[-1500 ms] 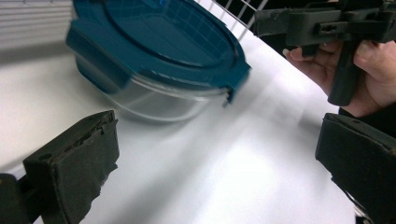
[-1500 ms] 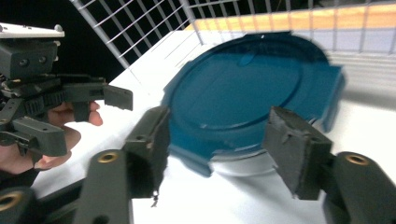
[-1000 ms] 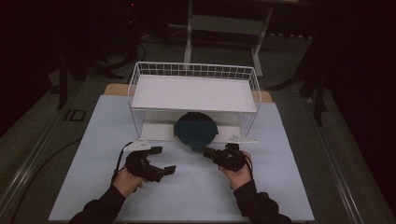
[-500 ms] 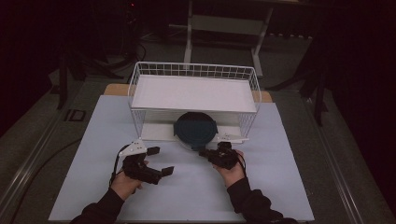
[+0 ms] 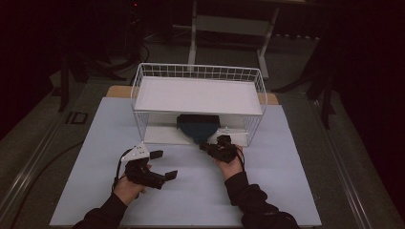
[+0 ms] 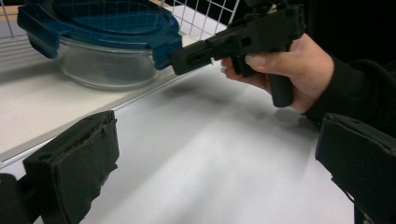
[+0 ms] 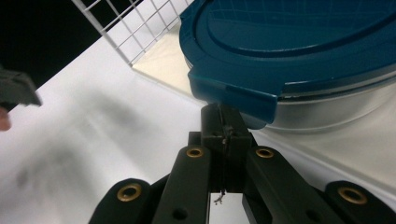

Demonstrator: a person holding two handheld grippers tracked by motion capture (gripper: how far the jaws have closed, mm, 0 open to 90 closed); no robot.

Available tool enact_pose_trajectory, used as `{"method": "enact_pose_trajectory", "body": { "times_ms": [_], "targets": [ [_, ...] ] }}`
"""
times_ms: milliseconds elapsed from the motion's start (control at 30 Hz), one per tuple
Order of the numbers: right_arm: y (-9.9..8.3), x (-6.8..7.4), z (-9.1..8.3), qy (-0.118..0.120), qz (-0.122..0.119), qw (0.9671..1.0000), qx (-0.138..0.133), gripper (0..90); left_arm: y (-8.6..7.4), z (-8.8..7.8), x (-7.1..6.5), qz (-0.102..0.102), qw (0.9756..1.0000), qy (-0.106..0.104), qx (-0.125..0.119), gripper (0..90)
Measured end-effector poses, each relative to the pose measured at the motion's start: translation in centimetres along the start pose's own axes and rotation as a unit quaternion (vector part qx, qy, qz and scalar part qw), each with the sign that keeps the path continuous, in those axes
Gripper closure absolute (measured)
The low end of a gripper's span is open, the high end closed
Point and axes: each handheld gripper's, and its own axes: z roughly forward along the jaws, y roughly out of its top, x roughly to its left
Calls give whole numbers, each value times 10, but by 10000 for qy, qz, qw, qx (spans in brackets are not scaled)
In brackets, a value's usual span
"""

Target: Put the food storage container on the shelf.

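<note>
A round glass container [image 6: 105,70] with a dark blue lid [image 5: 197,126] [image 7: 289,42] stands on the lower board of a white wire rack [image 5: 143,71], under its shelf. My right gripper [image 5: 205,146] [image 7: 224,123] is shut with nothing between its jaws. Its tip sits just under a latch tab [image 7: 238,95] at the lid's edge; whether they touch I cannot tell. In the left gripper view the right gripper [image 6: 189,58] meets that tab from the right. My left gripper [image 5: 165,164] [image 6: 215,140] rests open on the table, nothing between its pads.
The rack's white shelf [image 5: 198,95] overhangs the container, and wire mesh walls close its sides. A pale table mat [image 5: 191,200] spreads in front of the rack. Dark floor and stand legs lie beyond the table.
My right hand has moved forward and left, bringing its shut jaws up to the lid's edge. The left hand has stayed in place.
</note>
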Motion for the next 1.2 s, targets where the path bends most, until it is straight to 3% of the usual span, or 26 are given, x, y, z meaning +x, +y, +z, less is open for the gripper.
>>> {"method": "enact_pose_trajectory", "body": {
  "times_ms": [233,400,600,733,867,1000,1200],
  "targets": [
    [8,-7,7,-45,51,10000,-37,899,0,0,-1,16,10000,-18,-18,0],
    [9,-3,10,-85,10,10000,-48,896,0,-1,-1,10,10000,-33,-33,0],
    [5,5,2,152,-162,9997,-52,666,0,-2,-3,68,10000,-36,-40,0],
    [1,11,-6,278,-315,9991,-109,437,2,-4,-5,103,9999,-46,-83,0],
    [-2,15,-14,464,-299,9982,-234,253,3,-5,-6,124,9999,-62,-98,0],
    [-5,18,-23,592,-323,9971,-355,192,2,-6,-6,138,9998,-70,-84,0],
    [-13,17,-38,469,-488,9970,-377,165,2,-8,-8,152,9998,-82,-85,0]
  ]
}}
